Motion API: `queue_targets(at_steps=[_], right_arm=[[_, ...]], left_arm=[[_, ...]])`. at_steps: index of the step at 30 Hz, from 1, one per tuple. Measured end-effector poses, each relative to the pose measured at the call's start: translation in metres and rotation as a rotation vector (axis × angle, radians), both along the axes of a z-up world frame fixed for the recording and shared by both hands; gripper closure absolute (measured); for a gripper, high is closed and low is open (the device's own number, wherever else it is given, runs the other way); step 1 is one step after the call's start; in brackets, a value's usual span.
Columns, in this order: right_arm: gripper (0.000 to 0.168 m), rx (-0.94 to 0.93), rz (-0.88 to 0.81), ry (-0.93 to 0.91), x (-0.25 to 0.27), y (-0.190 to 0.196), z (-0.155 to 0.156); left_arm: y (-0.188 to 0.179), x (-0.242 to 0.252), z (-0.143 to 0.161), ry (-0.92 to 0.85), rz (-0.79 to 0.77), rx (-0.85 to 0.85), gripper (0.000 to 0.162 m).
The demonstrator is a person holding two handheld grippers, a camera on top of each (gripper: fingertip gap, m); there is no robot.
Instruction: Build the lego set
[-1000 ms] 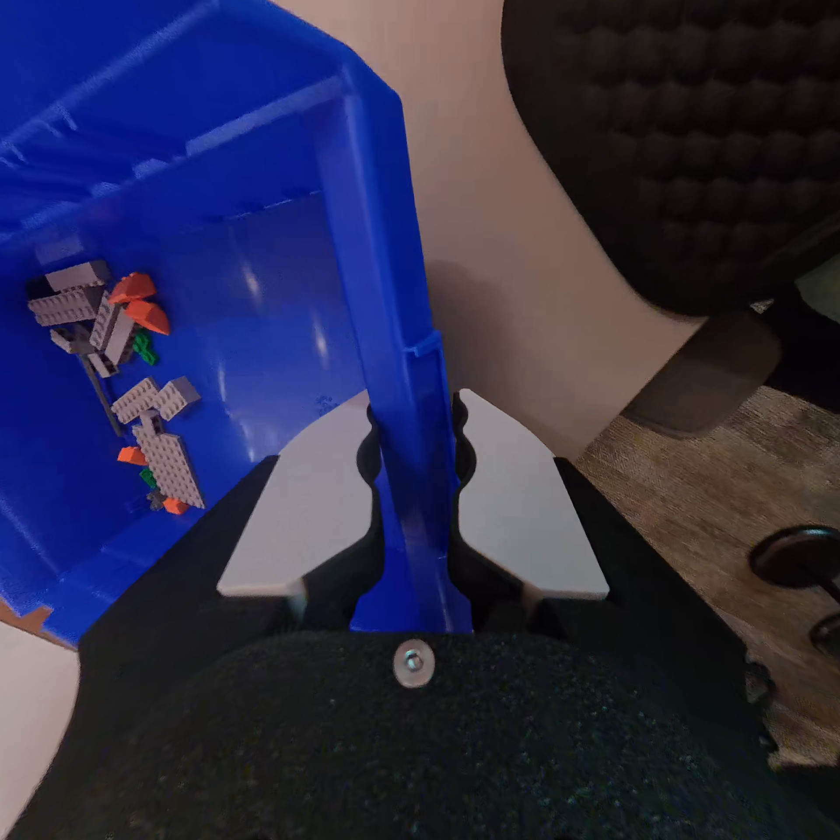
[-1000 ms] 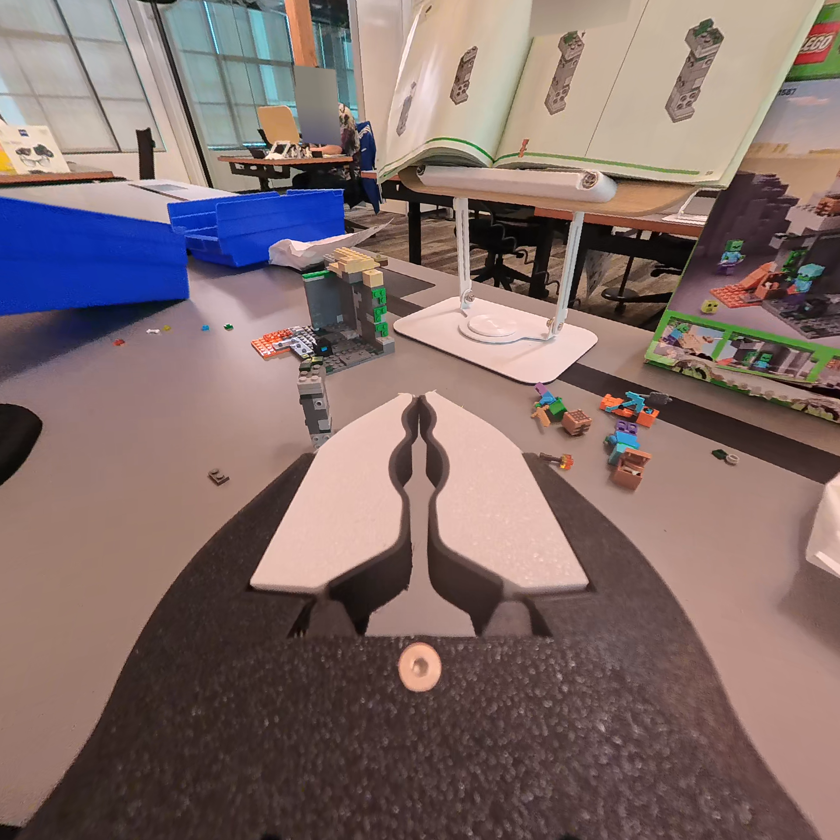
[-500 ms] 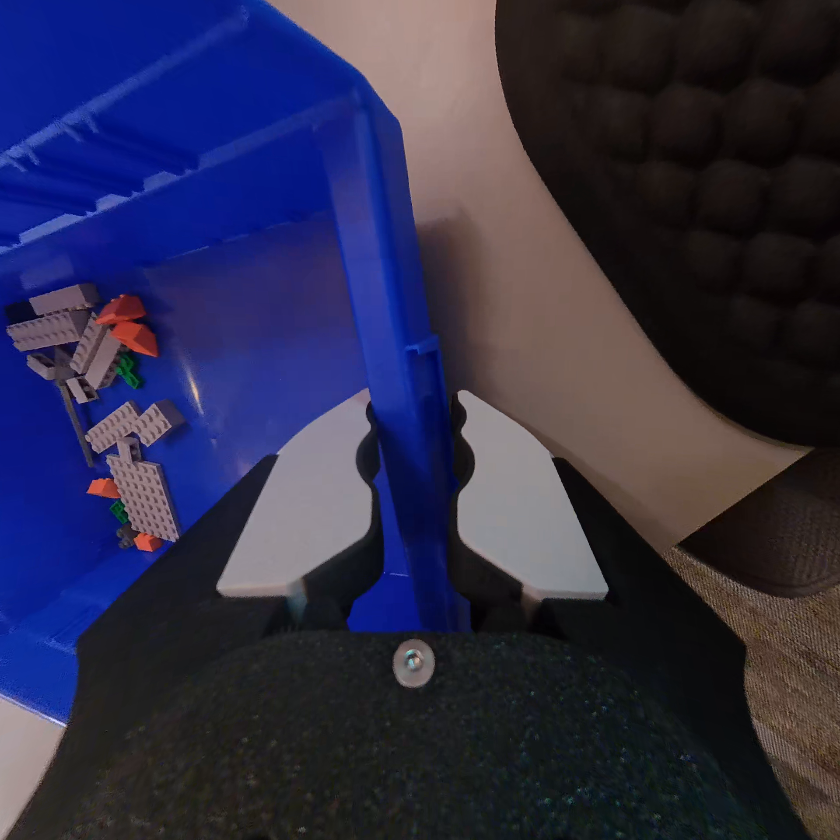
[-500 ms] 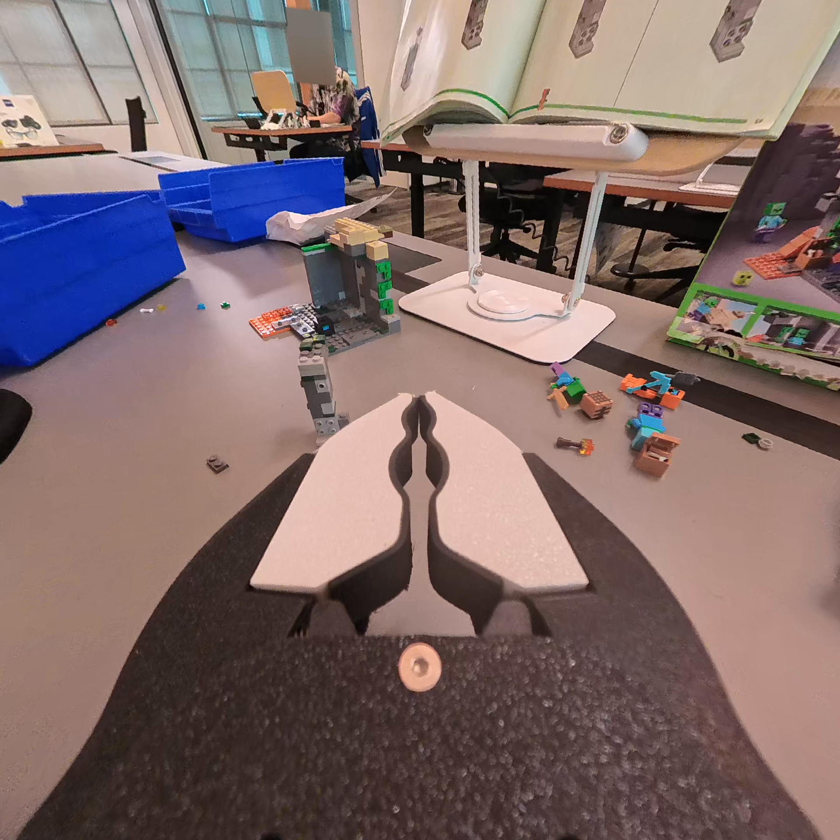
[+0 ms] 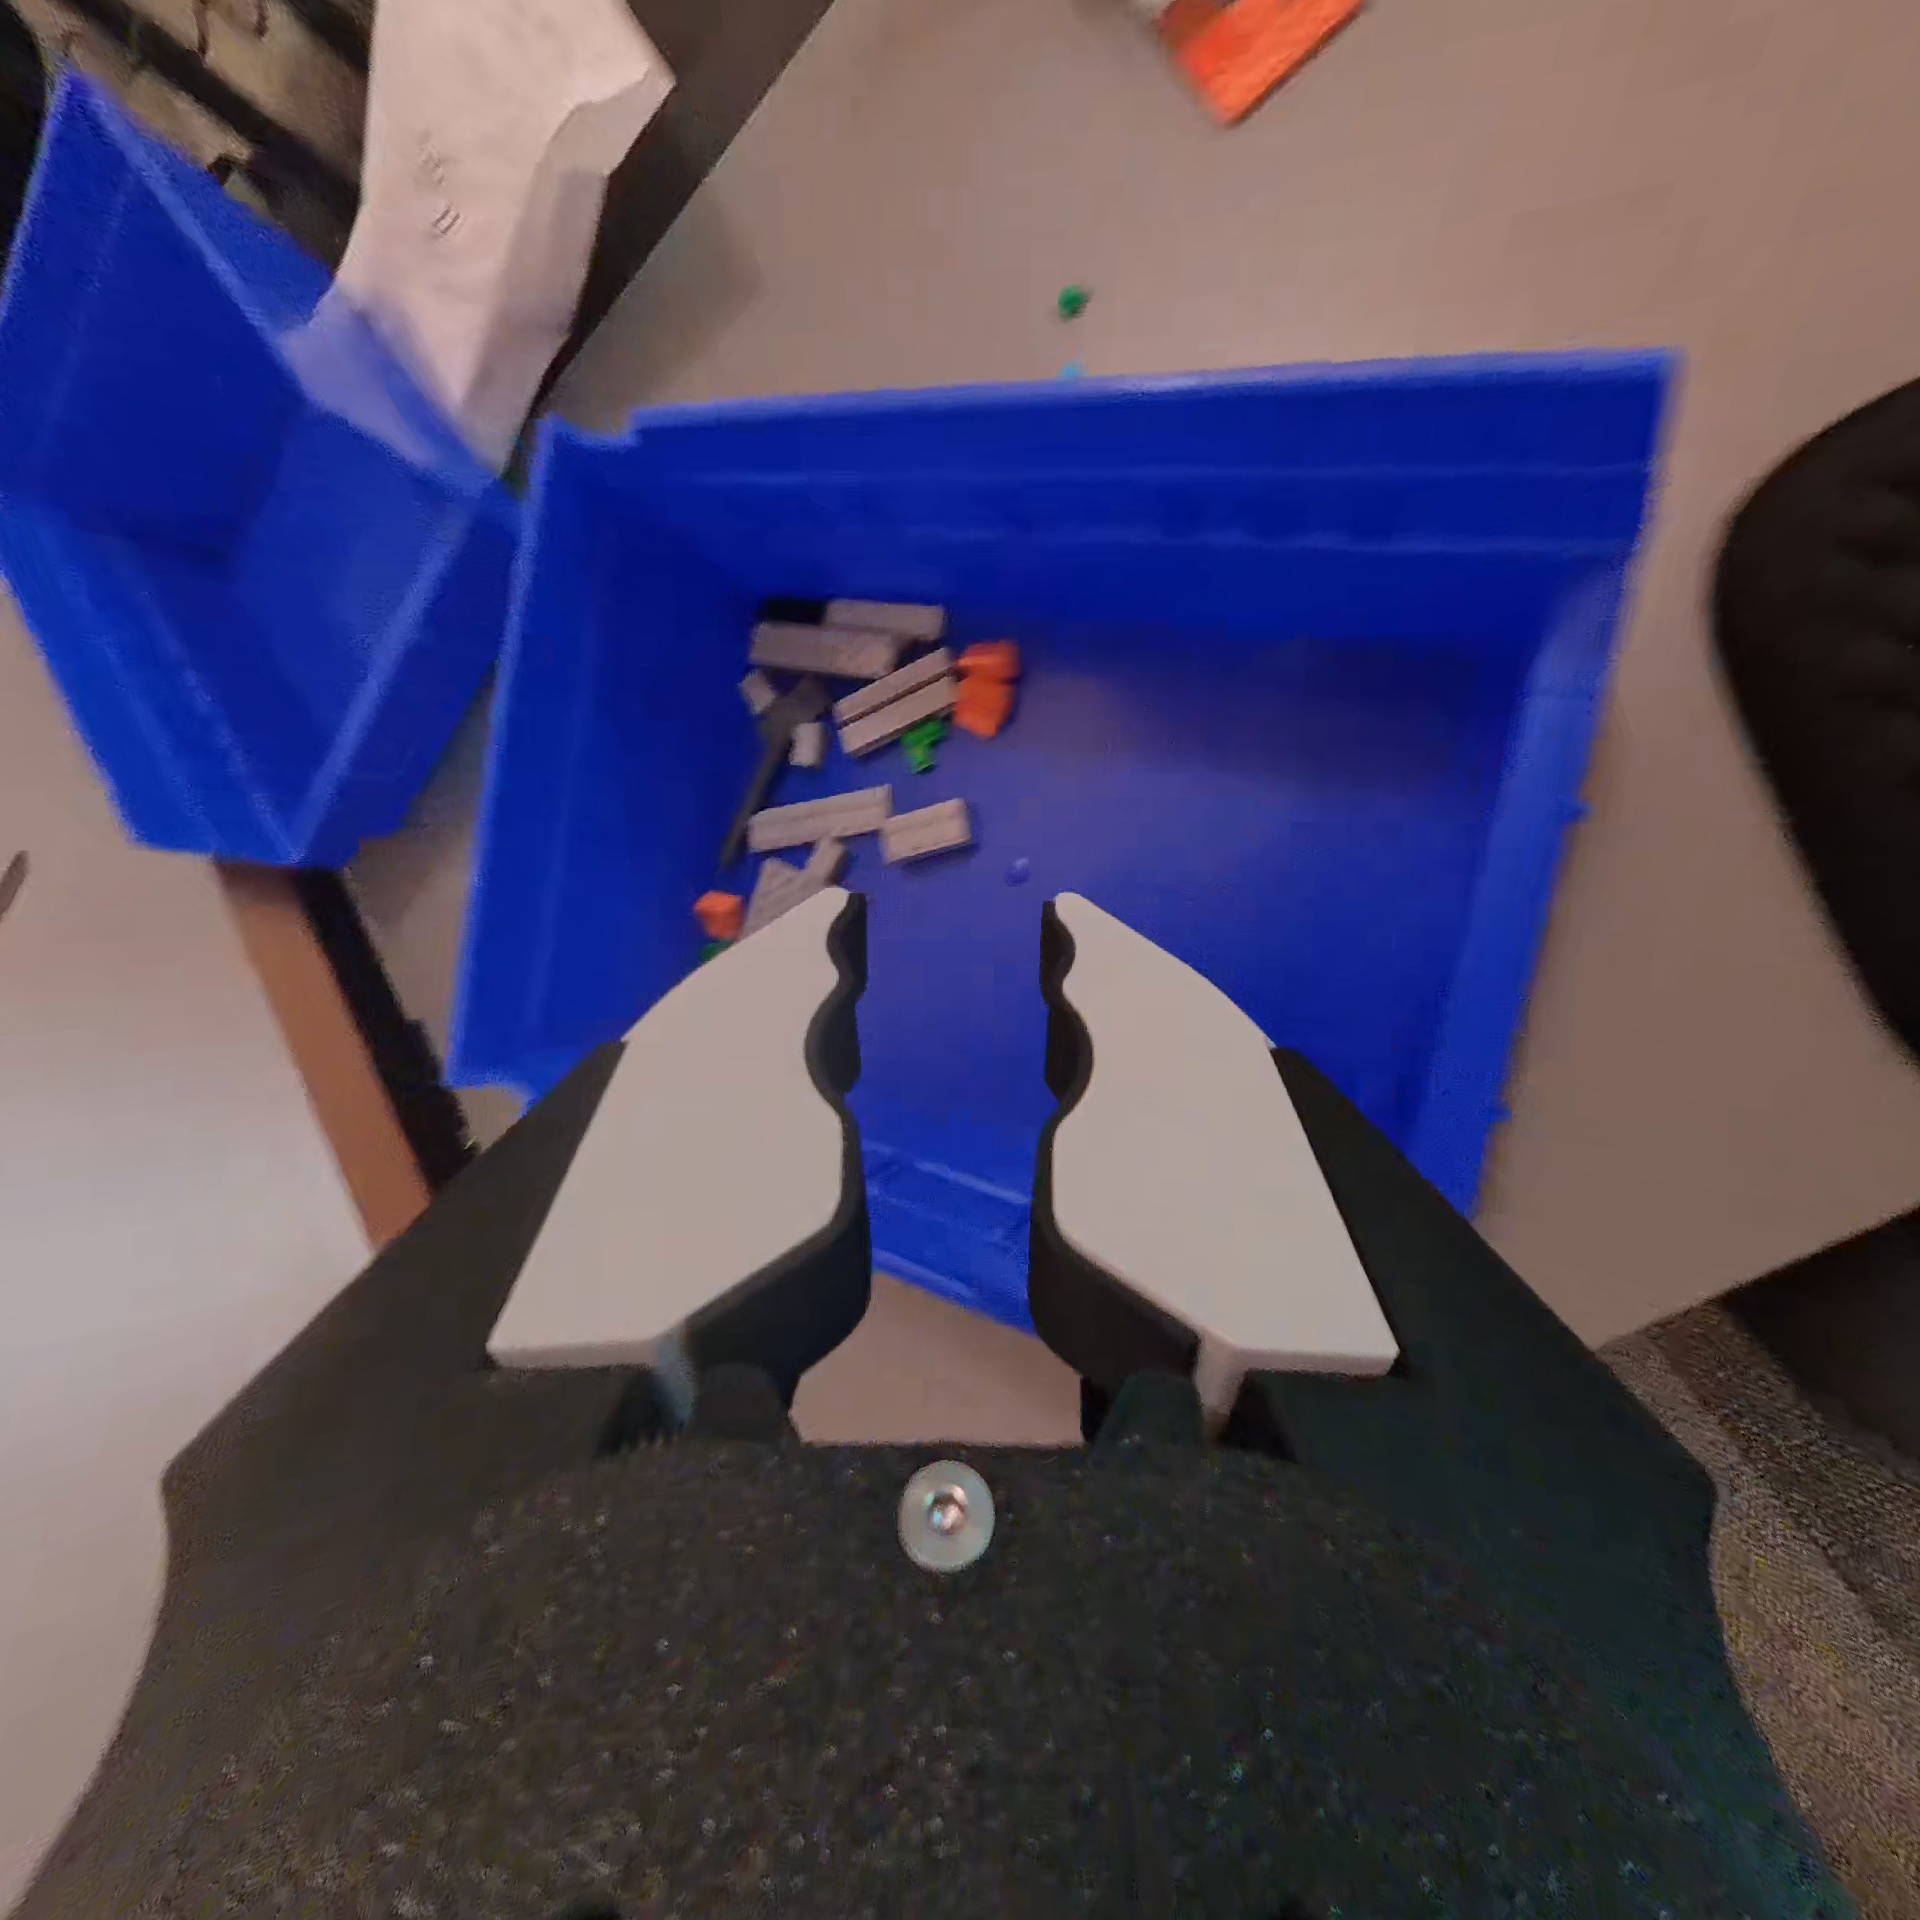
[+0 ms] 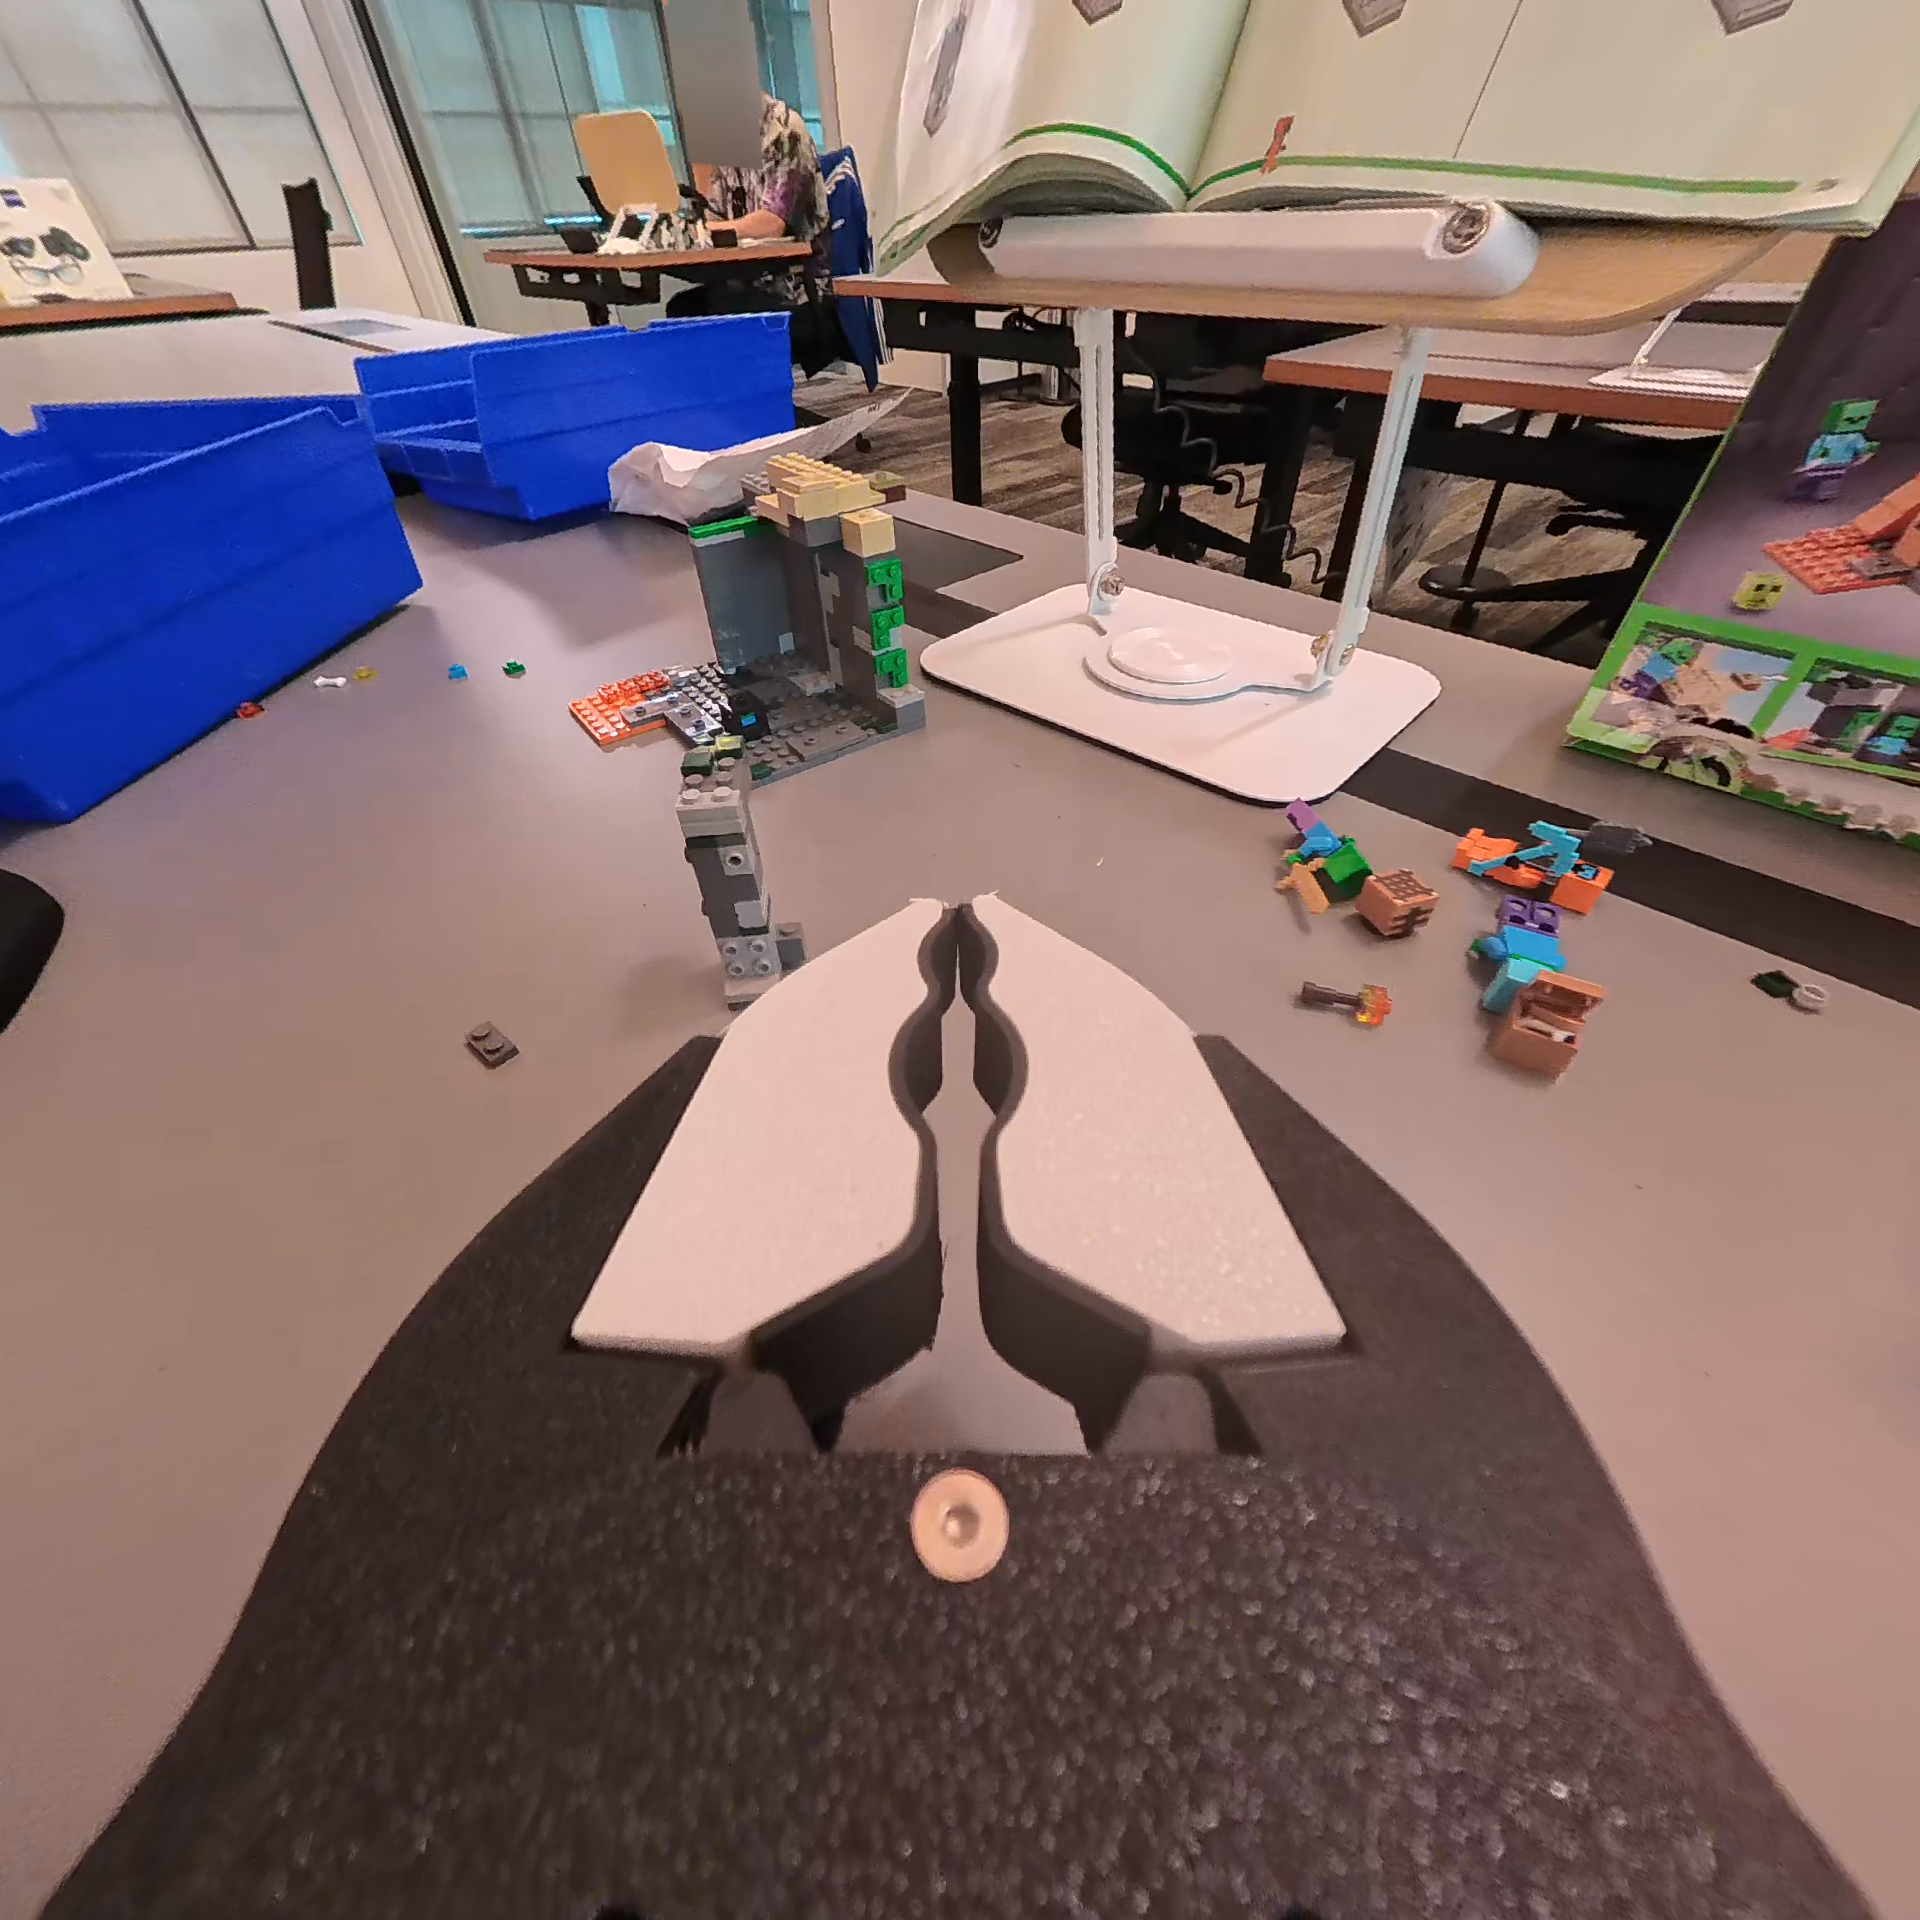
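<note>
Above the blue bin (image 5: 1538, 831) (bricks (image 5: 862, 727) inside) hovers the parted left gripper (image 5: 948, 909).

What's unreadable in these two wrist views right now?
- Left wrist view: motion blur smears the loose bricks in the blue bin, so stud counts are unclear.
- Left wrist view: the open left gripper covers the bin's near wall and some pieces at its left finger.
- Right wrist view: the instruction book is cut off by the top edge.
- Right wrist view: the tiny bits by the bins are too small.
</note>
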State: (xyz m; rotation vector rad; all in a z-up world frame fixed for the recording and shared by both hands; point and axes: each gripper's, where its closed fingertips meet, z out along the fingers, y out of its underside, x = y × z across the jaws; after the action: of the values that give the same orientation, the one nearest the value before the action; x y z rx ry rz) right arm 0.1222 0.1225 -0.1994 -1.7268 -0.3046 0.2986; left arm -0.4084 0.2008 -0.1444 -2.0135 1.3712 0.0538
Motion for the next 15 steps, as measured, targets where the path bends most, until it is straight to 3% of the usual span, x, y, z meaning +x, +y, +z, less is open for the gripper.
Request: queue_targets(at_steps=[4,15], right_arm=[[0.168,0.001,0.000,-0.001,0.000,0.000,0.001],[0.168,0.000,-0.004,0.005,0.003,-0.004,0.000]], left_arm=[[0.038,-0.011,-0.018,0.063,0.031,-0.060,0.129],[0.108,0.024,-0.115,0.173,0.020,-0.340,0.116]])
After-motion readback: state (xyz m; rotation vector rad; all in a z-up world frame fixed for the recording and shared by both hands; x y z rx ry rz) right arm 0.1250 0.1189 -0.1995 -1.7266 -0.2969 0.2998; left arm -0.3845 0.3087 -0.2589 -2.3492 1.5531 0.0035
